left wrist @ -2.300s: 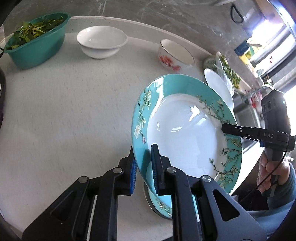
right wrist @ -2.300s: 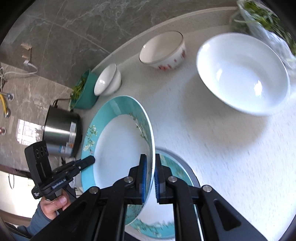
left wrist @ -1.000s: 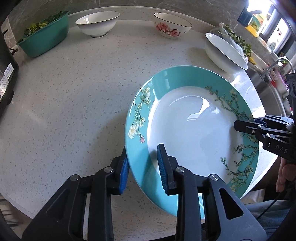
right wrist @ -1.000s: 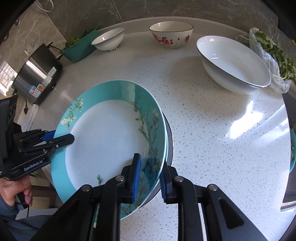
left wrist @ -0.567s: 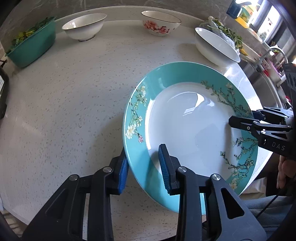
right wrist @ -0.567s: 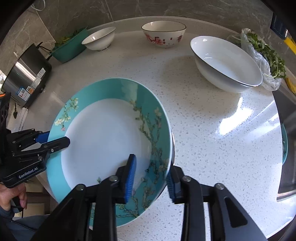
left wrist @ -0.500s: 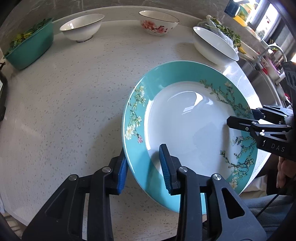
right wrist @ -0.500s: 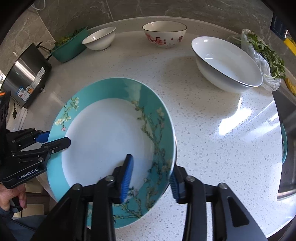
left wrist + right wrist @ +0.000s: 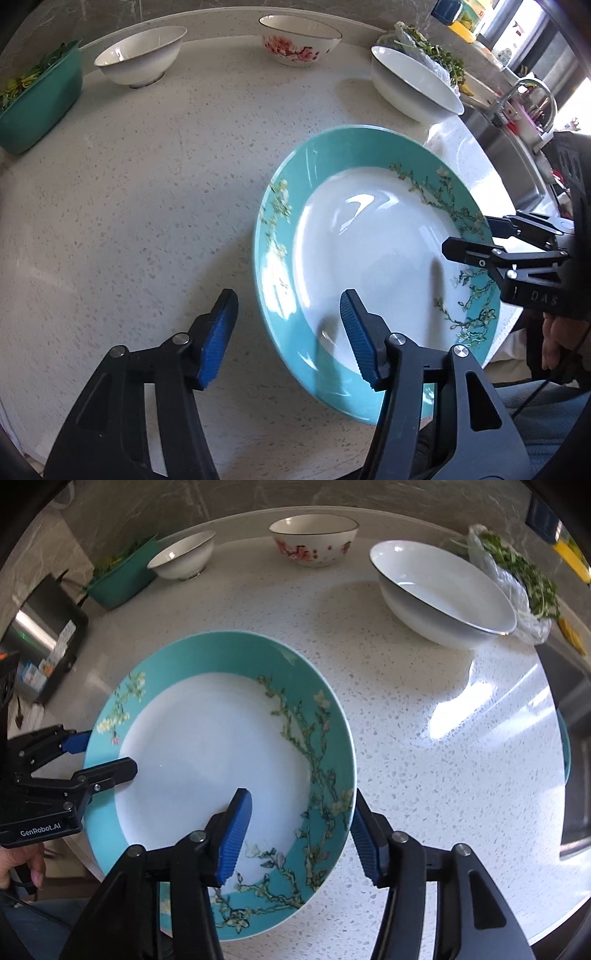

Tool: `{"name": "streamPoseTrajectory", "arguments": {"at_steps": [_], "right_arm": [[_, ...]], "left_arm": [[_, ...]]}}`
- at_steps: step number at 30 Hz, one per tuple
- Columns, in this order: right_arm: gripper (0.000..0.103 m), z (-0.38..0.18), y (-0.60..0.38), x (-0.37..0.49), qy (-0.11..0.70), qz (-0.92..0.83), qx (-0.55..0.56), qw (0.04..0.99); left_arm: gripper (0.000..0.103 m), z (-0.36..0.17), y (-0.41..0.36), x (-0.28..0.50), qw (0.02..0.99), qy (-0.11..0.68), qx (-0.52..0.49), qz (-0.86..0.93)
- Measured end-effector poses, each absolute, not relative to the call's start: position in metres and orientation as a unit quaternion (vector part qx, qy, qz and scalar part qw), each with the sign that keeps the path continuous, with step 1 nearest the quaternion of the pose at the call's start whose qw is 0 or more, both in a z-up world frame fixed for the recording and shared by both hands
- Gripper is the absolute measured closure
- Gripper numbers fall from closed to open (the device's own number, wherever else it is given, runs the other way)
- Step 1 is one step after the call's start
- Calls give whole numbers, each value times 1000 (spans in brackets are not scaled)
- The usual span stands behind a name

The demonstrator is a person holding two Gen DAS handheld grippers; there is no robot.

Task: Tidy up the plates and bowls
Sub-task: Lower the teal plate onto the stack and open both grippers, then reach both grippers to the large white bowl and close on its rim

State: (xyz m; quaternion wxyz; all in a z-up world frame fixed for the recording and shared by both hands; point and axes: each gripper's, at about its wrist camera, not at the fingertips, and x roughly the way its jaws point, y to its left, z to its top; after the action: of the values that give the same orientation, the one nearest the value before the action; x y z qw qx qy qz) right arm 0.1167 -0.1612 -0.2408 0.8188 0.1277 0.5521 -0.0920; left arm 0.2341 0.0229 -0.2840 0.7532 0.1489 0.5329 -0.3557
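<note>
Left tongs [image 9: 288,332] and right tongs [image 9: 301,830] both opening, blue pads clear of the teal plate [image 9: 221,760] whose opposite rims lie between them, flat on the speckled worktop [image 9: 424,720], white bowl [image 9: 443,594] beyond.

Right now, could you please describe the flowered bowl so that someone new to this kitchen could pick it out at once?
Start at the pale speckled counter and look to its far curved edge, along the grey stone wall. Three bowls stand there; the flowered bowl is the middle one, between the plain small white bowl and the wide white bowl. Only it bears red blossoms on its outer wall.
</note>
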Motion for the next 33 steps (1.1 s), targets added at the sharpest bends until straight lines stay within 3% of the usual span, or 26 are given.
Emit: {"name": "streamPoseTrajectory", "arguments": {"at_steps": [6,7,13,22,26,31,33], "right_arm": [[36,-201,-207,98,492,-128,221,833],[36,-193,-222,97,480,-138,240,832],[29,-159,-313,103,440,-178,284,833],[29,-183,-411,144,459,-151,303,821],[33,-203,-419,161,483,-113,307,812],[41,-221,-427,169,492,-100,327,801],[43,-224,-427,170,494,-97,331,798]], "left_arm": [[17,-223,32,279,785,488,111,-365],[17,-213,23,292,785,485,108,-370],[17,-182,-66,343,766,486,83,-412],[17,-216,-206,348,742,511,146,-409],[17,-230,-239,366,744,533,118,-384],[20,-249,-271,370,742,533,160,-373],[31,-252,-279,368,741,531,169,-374]]}}
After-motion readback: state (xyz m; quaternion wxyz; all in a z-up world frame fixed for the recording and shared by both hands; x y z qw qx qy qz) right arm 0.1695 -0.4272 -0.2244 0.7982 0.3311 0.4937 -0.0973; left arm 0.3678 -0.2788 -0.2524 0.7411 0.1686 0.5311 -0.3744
